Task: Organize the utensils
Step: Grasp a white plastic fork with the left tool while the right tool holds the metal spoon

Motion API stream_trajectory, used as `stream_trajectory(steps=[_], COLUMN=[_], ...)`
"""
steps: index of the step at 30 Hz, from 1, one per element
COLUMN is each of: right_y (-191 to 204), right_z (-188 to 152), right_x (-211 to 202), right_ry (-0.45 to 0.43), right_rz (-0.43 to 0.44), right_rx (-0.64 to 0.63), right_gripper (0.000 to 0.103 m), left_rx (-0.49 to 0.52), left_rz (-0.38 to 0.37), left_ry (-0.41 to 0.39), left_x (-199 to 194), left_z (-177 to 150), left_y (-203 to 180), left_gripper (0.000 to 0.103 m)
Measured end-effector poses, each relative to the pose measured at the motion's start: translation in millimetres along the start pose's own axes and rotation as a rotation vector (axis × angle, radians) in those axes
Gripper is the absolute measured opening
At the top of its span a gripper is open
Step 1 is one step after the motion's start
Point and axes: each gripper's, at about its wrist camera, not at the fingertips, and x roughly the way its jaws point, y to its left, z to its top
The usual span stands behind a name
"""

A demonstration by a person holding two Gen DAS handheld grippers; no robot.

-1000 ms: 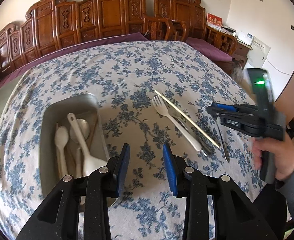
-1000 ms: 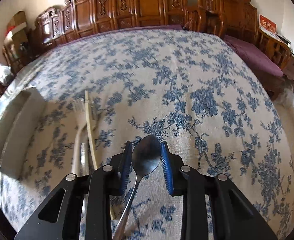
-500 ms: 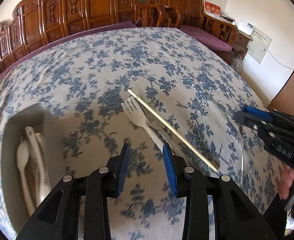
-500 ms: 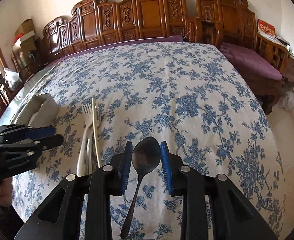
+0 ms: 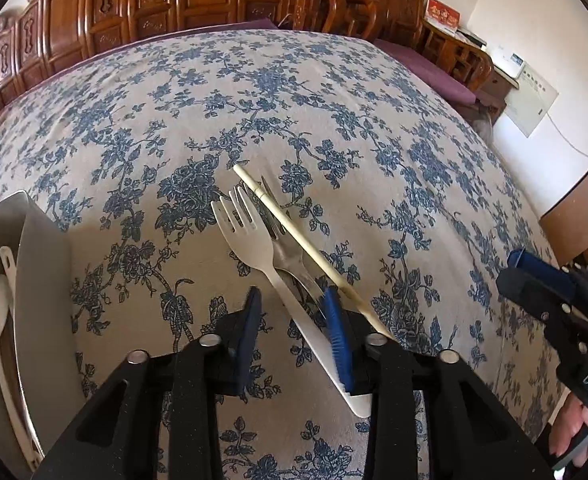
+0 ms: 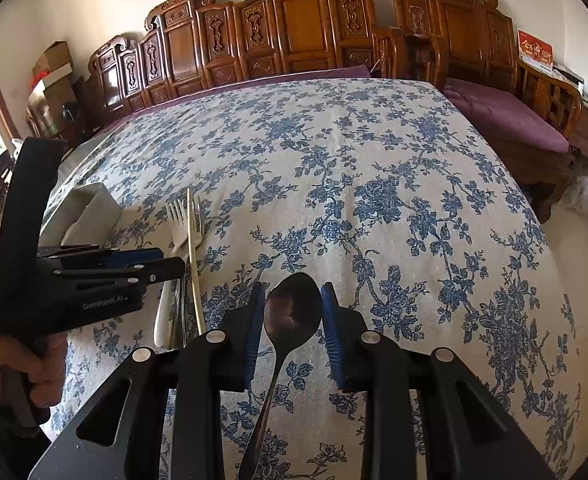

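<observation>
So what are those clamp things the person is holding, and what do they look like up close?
Each is a handheld gripper of matt black plastic: the left gripper and the right gripper both have two angular fingers tipped with ribbed blue pads and round silver pins at the joints. The left one carries small white lettering on its side. Bare hands hold the grips.

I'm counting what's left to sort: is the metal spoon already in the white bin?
No, the metal spoon sits between the right gripper's blue pads above the tablecloth, far from the white bin.
</observation>
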Motion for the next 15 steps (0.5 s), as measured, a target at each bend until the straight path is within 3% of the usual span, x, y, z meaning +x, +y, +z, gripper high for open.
stream_trajectory(steps=[3, 8, 11, 15], right_y=[2.6, 10.0, 14.8, 24.4], right_z=[0.6, 3.4, 5.5, 8.0], right_x=[-0.6, -3.5, -5.4, -8.6], right_ry=[-0.001, -0.007, -0.013, -0.024], right_rz=[0.002, 0.006, 0.012, 0.022], right_rx=[-0.002, -0.010, -0.015, -0.028], right_gripper=[0.031, 0.031, 0.031, 0.031], left_rx=[-0.002, -0.008, 0.008, 0.019], left_rz=[0.007, 0.015, 0.042, 0.051], left_ry=[0.009, 0.012, 0.004, 0.008], left_x=[-0.2, -3.6, -9.9, -17.7], left_z=[-1.0, -4.7, -8.2, -12.9], left_y=[4.1, 13.1, 16.4, 23.6], left_gripper=[0.013, 0.010, 0.000, 0.000])
